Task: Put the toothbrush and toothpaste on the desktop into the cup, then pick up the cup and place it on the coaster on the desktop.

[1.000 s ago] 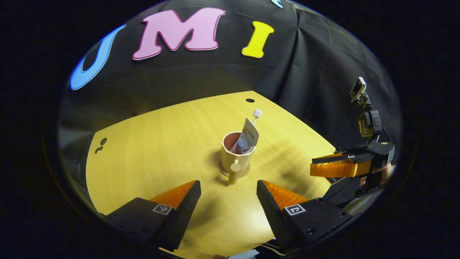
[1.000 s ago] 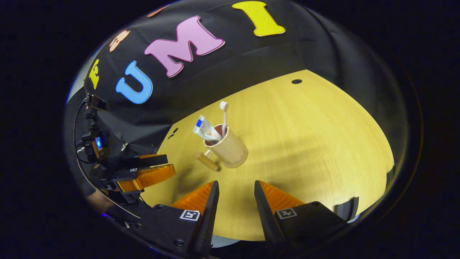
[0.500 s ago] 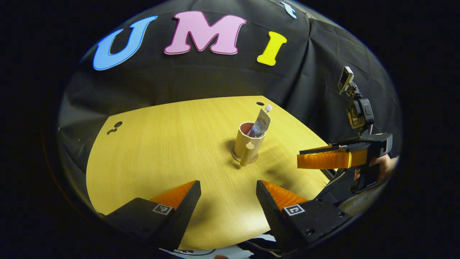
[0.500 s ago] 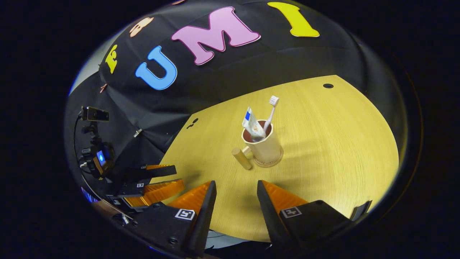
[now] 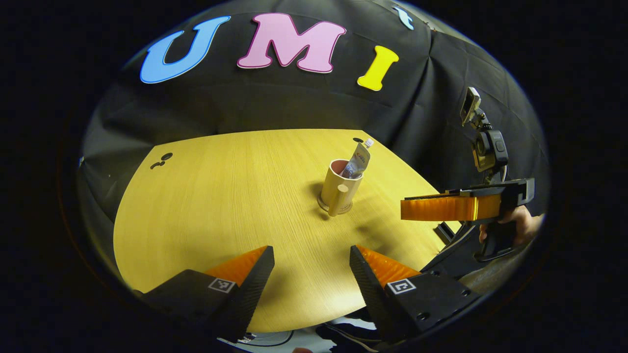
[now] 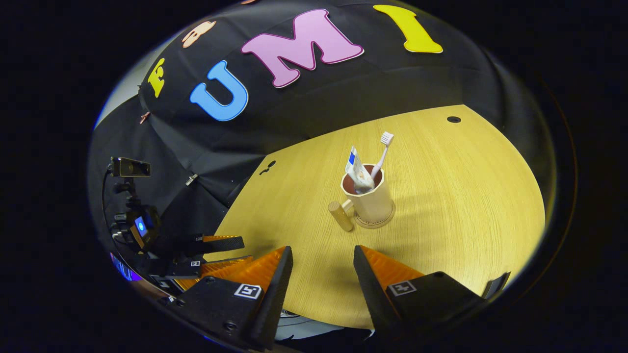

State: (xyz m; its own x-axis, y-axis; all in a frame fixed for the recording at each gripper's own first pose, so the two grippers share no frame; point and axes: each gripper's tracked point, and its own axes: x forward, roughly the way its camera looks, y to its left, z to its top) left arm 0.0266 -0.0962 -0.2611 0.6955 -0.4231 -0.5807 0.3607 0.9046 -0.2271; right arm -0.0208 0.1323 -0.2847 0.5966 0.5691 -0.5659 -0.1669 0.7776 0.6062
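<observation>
Left tool (image 5: 310, 267): we see its fingers spread apart with nothing between them, low over the near edge of the desk (image 5: 216, 196), well apart from the cup.
Cup (image 5: 339, 186): we find it upright toward the far right part of the desk, its stub handle pointing at us, resting on the coaster (image 5: 335, 209), a thin ring of which shows around its base.
Toothpaste (image 5: 356, 164): we see the tube standing in the cup, leaning on the right of the rim.
Toothbrush (image 6: 382, 153): in the right gripper view we see it standing in the cup beside the tube, head up.
Right tool (image 6: 323, 267): we see it parted and empty as well, back near the desk's front edge; in the left gripper view it hangs off the right side of the desk, held by a hand (image 5: 517, 225).
Done: we judge both items are in the cup and the cup is set on the coaster.
Left: we judge nothing but drawing the tools away.
Change from earlier: the cup looks smaller and farther in both views than a second ago, so we have pulled both tools back from it; the cup itself has stayed on the coaster.
</observation>
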